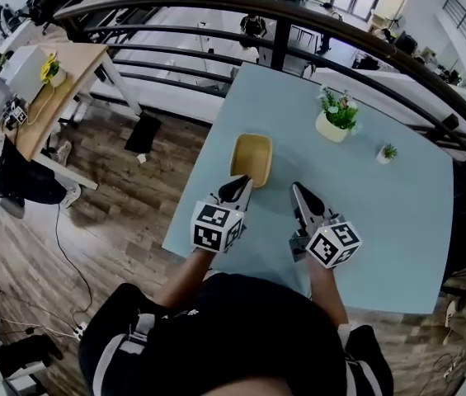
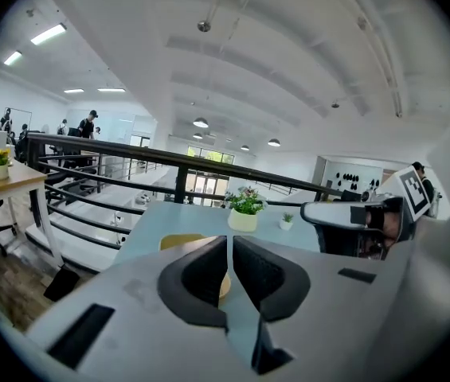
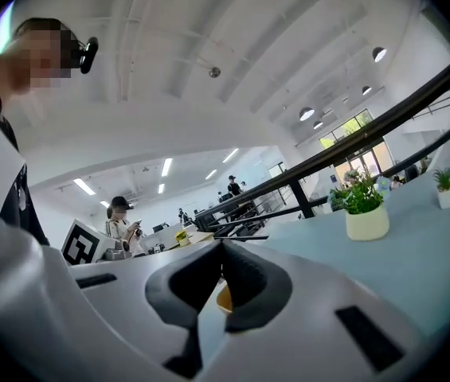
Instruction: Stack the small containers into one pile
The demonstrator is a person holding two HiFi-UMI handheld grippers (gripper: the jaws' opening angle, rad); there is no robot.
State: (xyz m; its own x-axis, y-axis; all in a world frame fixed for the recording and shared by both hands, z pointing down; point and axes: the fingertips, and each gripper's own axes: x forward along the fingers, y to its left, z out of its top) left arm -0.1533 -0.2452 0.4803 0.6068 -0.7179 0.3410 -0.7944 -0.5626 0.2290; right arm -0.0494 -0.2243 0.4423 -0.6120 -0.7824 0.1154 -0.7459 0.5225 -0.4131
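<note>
Hovering above a pale blue tabletop (image 1: 397, 221), the left gripper (image 1: 237, 186) and right gripper (image 1: 298, 190) hang side by side, both clear of the surface and both empty. The left gripper's fingers (image 2: 201, 273) are drawn together with only a sliver of a gap, and nothing is caught between them. The right gripper's fingers (image 3: 248, 281) are pressed together at the tips in the same way.

The task's thing, a tan container (image 1: 251, 157), sits on the tabletop just beyond the left gripper's tips, apart from both tools and touched by neither. From above it reads as a single rounded-rectangle tub. Whether others nest inside it cannot be told, but no loose container shows anywhere else, which suggests the pile is already made.

The closed, empty fingers and the raised, nearly level pose fit a job judged finished, with the tools held away so the stack is not nudged.

A flowering potted plant (image 1: 337, 115) and a smaller plant (image 1: 388, 152) stand well apart at the far side, out of the working area. A dark railing (image 1: 282, 15) runs behind the tabletop.
</note>
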